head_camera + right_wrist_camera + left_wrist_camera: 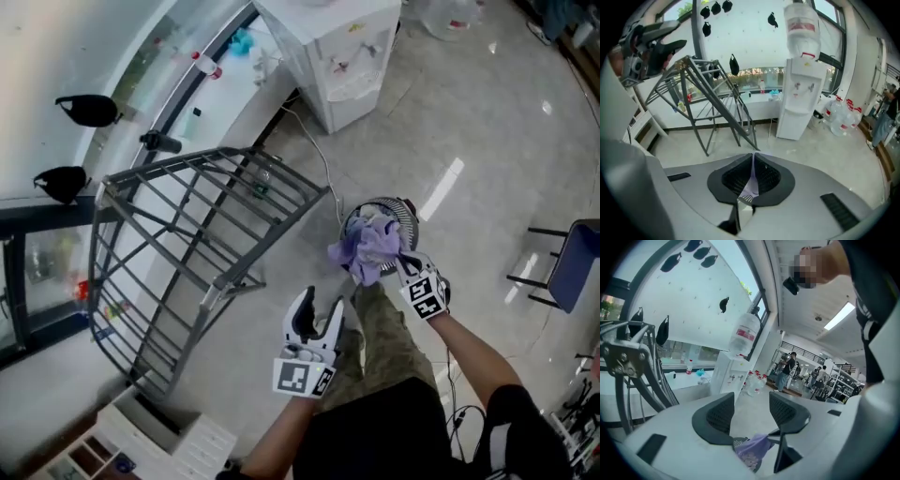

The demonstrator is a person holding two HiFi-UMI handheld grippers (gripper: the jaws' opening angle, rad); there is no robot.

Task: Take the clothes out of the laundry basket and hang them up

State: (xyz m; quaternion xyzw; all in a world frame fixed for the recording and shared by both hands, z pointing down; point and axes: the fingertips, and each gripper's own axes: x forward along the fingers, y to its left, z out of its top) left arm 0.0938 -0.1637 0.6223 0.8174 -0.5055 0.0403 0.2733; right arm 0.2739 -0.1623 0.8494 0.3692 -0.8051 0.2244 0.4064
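Two grippers: right gripper (400,261) pinches lilac cloth (368,246), half-hiding basket (406,210); left gripper (321,306) fingers spread.

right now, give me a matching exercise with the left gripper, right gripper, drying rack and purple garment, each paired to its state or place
Things:
1. left gripper
2. right gripper
3. drying rack
4. purple garment

States or places:
a. bare, nothing hung on it
b. jaws apart, gripping nothing
c. bunched up over the laundry basket
d. jaws shut on a fold of purple fabric

Pairs: 1-b, 2-d, 3-a, 4-c
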